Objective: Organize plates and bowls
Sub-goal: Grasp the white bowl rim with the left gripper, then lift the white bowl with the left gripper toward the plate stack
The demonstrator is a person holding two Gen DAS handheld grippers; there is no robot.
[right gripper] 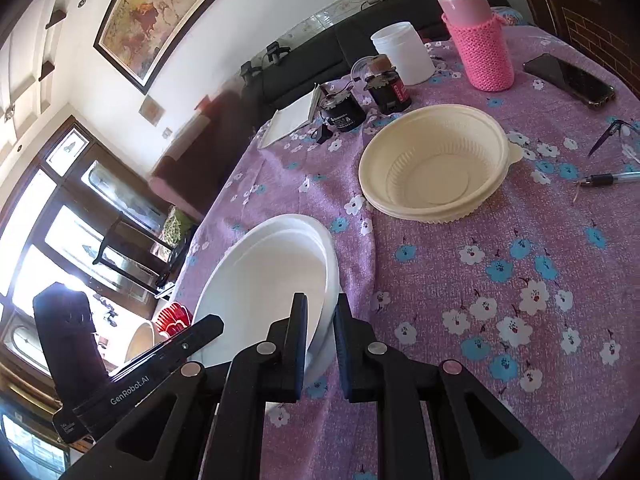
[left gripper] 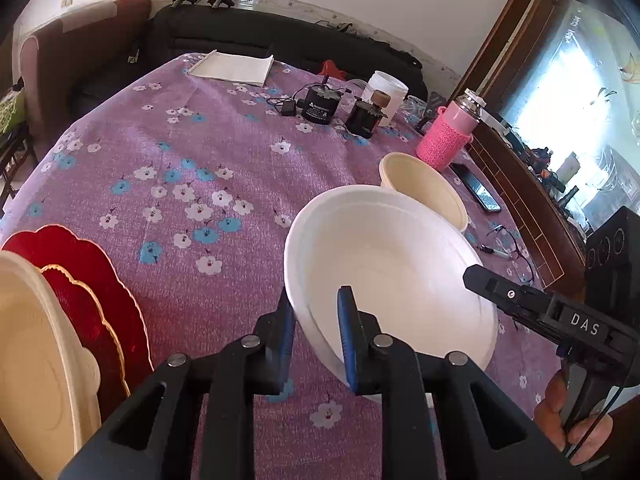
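Together, both grippers (left gripper: 316, 312) (right gripper: 322, 320) pinch the smooth round white bowl's (left gripper: 384, 256) rim.

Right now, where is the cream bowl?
The cream bowl sits on the floral tablecloth, beyond the white bowl that both hand-held grippers straddle; in the right wrist view the pink bottle stands just behind it.

"DAS" on right gripper (left gripper: 480, 276) body; "GenRobot.AI" on left gripper (right gripper: 208, 326) body; black canister (left gripper: 320, 105) label possibly unreadable print
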